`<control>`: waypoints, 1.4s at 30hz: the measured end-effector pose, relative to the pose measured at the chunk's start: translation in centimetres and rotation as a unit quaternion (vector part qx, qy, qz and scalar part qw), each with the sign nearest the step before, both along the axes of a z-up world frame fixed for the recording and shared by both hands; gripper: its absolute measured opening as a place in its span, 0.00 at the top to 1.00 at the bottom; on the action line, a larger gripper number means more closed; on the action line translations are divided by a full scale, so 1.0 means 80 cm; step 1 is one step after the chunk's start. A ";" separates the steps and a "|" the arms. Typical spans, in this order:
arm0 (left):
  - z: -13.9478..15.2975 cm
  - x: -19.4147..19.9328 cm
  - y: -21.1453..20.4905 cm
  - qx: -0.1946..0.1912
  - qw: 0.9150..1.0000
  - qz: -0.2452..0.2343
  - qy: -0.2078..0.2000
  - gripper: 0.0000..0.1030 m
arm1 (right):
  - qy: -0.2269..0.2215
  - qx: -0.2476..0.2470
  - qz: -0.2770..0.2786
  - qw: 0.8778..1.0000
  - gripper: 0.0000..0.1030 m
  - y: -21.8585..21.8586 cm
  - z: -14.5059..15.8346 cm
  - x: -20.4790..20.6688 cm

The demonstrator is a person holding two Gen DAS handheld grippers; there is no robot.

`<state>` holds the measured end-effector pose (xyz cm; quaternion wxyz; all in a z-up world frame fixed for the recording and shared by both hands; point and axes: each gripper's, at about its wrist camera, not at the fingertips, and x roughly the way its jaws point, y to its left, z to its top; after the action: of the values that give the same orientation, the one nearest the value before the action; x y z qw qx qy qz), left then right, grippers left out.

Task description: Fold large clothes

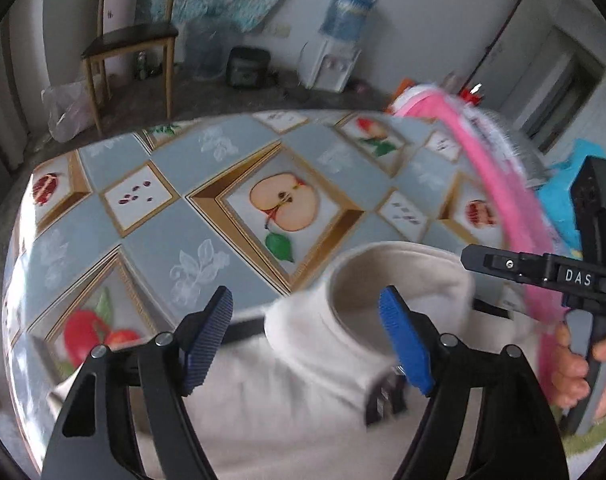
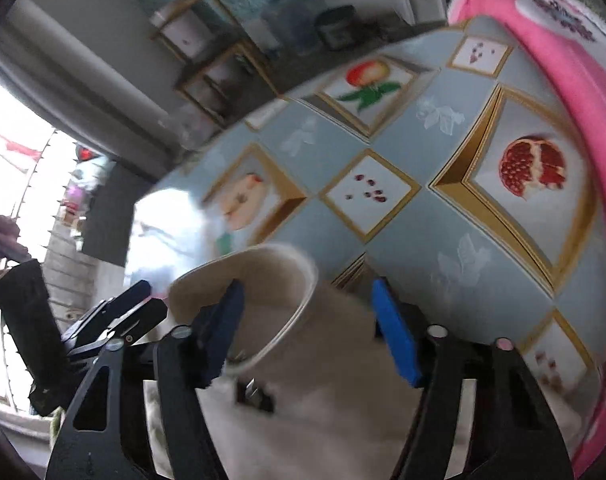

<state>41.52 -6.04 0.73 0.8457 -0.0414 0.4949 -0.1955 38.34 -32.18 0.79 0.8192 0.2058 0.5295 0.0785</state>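
Observation:
A cream fleece garment [image 1: 327,364] with a stand-up collar [image 1: 399,276] and a dark zipper pull [image 1: 385,398] lies at the near edge of the table. My left gripper [image 1: 307,336] is open, its blue pads [image 1: 407,344] straddling the collar without closing on it. In the right wrist view the same cream garment [image 2: 323,364] sits between the fingers of my right gripper [image 2: 307,332], which is open too, the collar [image 2: 259,280] by its left pad. My right gripper also shows in the left wrist view [image 1: 543,272], held by a hand.
The table carries a fruit-print oilcloth [image 1: 223,184]. A pink garment [image 1: 503,184] and a blue cloth [image 1: 559,200] pile up at the right; the pink garment also shows in the right wrist view [image 2: 583,80]. A wooden chair [image 1: 131,44] and a water dispenser [image 1: 339,52] stand beyond the table.

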 end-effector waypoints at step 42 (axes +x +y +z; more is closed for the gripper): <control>0.018 -0.172 0.053 -0.042 0.986 -0.150 -0.053 0.73 | -0.006 0.029 0.175 0.984 0.85 0.071 -0.052 -0.091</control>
<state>27.75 -1.80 2.14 0.8296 0.0086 0.4410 -0.3424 31.05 -26.52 -3.37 0.7895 0.1332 0.5503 0.2371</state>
